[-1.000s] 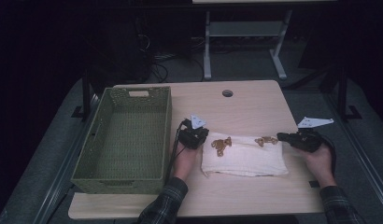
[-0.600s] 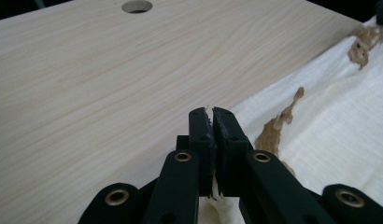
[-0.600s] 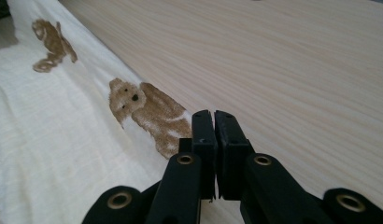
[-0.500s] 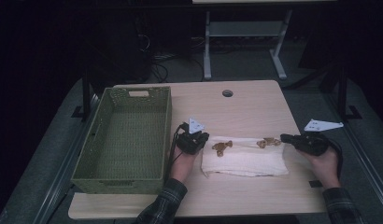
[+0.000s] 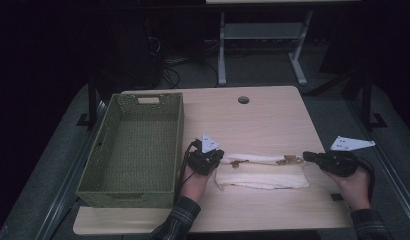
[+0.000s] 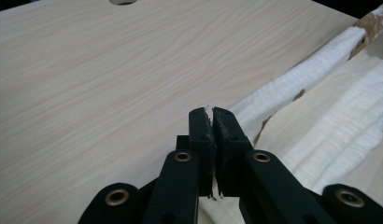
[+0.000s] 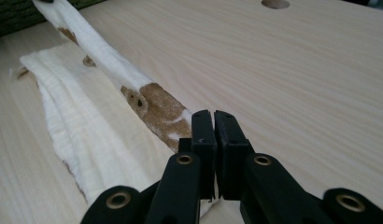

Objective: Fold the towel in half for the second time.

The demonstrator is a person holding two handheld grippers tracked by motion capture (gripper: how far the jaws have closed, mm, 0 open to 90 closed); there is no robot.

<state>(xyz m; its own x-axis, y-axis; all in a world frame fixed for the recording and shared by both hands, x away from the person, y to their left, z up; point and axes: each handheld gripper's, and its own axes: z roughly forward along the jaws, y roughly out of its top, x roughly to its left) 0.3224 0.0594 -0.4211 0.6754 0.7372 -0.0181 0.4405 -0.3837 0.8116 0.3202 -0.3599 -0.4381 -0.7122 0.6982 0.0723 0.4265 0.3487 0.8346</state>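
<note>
Both tools are clamped onto the cream towel (image 5: 263,175) here, the left tool (image 5: 216,161) pinching the towel's far-left corner and the right tool (image 5: 307,156) pinching its far-right corner, jaws squeezed tight on cloth in both gripper views. The towel lies toward the near edge of the bench (image 5: 253,120), right of the green basket (image 5: 138,145), with its far hem drawn up into a taut band between the two tools. Brown patches mark that hem near each grip. The risk, as I read it: each tool holds only a thin bite of fabric at the very tips, so pulling apart any harder could slip a corner free. Lift unevenly and the fold lands skewed, or the loose body drags and bunches along the bench.
</note>
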